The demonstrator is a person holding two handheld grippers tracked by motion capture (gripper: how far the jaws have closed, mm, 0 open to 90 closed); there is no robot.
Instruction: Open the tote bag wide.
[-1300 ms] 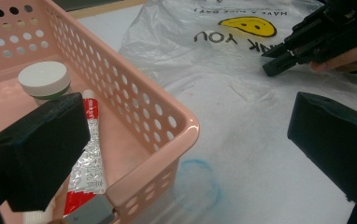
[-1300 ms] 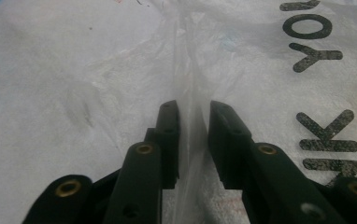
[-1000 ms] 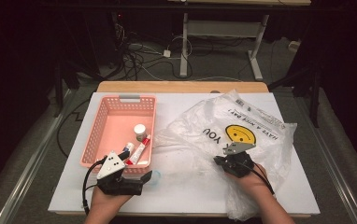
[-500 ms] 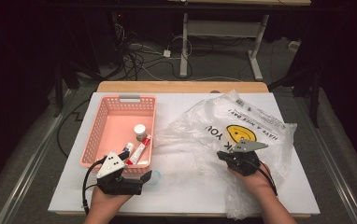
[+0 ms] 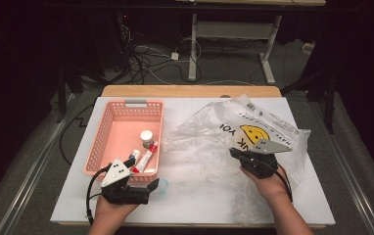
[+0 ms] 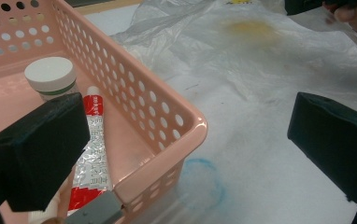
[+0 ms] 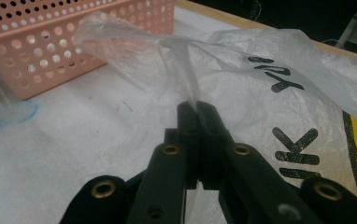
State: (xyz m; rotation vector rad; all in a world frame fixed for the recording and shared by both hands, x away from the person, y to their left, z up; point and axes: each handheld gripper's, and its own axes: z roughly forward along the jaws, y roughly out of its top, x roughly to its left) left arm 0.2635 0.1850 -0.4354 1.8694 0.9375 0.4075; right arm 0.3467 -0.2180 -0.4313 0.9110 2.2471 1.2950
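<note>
Lying crumpled over the right half of the table (image 5: 195, 205), the bag (image 5: 209, 142) is the thing being worked, a thin clear sack with a yellow smiley and black lettering, and every other place here reads from it. Just left of the bag, touching its loose edge, sits the basket (image 5: 126, 105), probably parked close so that its contents need only a short carry into the bag. On the bag's near right part the right gripper (image 5: 237, 155) has its jaws pressed together on a pinch of film; in the right gripper view the plastic rises in a tented fold from the shut tips (image 7: 196, 109), a hold that seems meant to lift one layer and open the mouth. Left of the bag, at the basket's near corner, the left gripper (image 5: 151, 188) waits with jaws wide apart and nothing between them, likely ready for a pick. Farther left of the bag, inside the basket, lie a red tube (image 6: 94, 144) and a white-capped jar (image 6: 51, 77), side by side.
</note>
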